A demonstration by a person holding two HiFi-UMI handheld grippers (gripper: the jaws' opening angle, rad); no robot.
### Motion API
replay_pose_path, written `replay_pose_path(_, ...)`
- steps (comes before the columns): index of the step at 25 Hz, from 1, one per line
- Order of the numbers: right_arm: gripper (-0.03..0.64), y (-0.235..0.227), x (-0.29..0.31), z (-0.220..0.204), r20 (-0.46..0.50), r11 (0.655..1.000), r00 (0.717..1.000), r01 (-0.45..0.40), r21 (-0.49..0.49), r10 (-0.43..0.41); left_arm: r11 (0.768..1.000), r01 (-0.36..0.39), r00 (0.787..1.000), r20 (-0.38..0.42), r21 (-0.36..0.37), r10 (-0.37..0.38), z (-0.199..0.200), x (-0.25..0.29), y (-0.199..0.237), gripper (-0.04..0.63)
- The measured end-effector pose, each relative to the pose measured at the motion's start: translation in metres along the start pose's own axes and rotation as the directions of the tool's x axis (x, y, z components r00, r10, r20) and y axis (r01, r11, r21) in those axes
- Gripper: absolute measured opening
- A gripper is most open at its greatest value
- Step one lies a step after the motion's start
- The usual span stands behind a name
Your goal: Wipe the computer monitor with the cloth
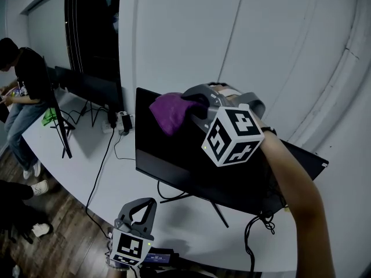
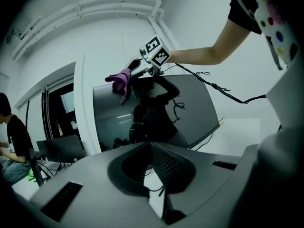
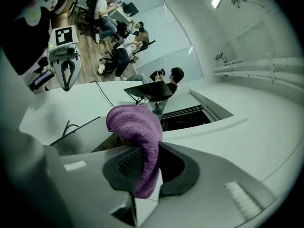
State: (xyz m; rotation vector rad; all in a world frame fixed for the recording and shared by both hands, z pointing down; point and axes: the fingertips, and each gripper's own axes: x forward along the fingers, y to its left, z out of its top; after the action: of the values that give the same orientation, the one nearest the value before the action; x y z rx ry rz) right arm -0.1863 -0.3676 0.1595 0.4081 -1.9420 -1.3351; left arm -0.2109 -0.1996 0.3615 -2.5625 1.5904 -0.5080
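A black computer monitor (image 1: 174,161) stands on a white curved table (image 1: 75,161). A purple cloth (image 1: 170,112) lies against the upper left corner of its screen, and my right gripper (image 1: 194,106) is shut on it. In the right gripper view the cloth (image 3: 138,132) hangs out between the jaws. The left gripper view shows the monitor (image 2: 194,108) from below, with the cloth (image 2: 121,82) and the right gripper (image 2: 138,69) at its top edge. My left gripper (image 1: 152,202) hovers low, in front of the table's near edge, jaws together and holding nothing.
More dark monitors (image 1: 87,86) stand further left on the table, with cables (image 1: 104,155) and a power strip (image 1: 120,121) between them. A person (image 1: 26,91) sits at the far left. A cable bundle (image 1: 261,222) hangs behind the monitor. A white wall (image 1: 243,33) rises behind.
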Motion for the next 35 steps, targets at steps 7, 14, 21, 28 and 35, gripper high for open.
replay_pose_path(7,0.072,0.011,-0.035,-0.023,-0.025,1.000,1.000,0.014,-0.024,-0.015,0.999,0.037,0.999,0.008,0.014,-0.037,0.011,0.014,-0.027,0.006)
replay_pose_path(14,0.072,0.024,-0.074,-0.048,-0.054,0.999,0.998,0.018,-0.036,-0.020,0.996,0.086,0.996,0.025,0.033,-0.087,0.026,0.029,-0.059,0.006)
replay_pose_path(21,0.072,0.036,-0.114,-0.074,-0.078,0.999,0.996,0.033,-0.029,-0.035,0.989,0.134,0.990,0.037,0.058,-0.136,0.040,0.044,-0.093,0.006)
replay_pose_path(28,0.072,0.050,-0.157,-0.100,-0.105,0.998,0.993,0.042,-0.036,-0.045,0.985,0.155,0.986,0.045,0.069,-0.158,0.052,0.054,-0.124,0.006)
replay_pose_path(35,0.072,0.067,-0.197,-0.125,-0.124,0.999,0.991,0.048,-0.023,-0.050,0.981,0.180,0.981,0.056,0.074,-0.184,0.059,0.064,-0.158,0.006)
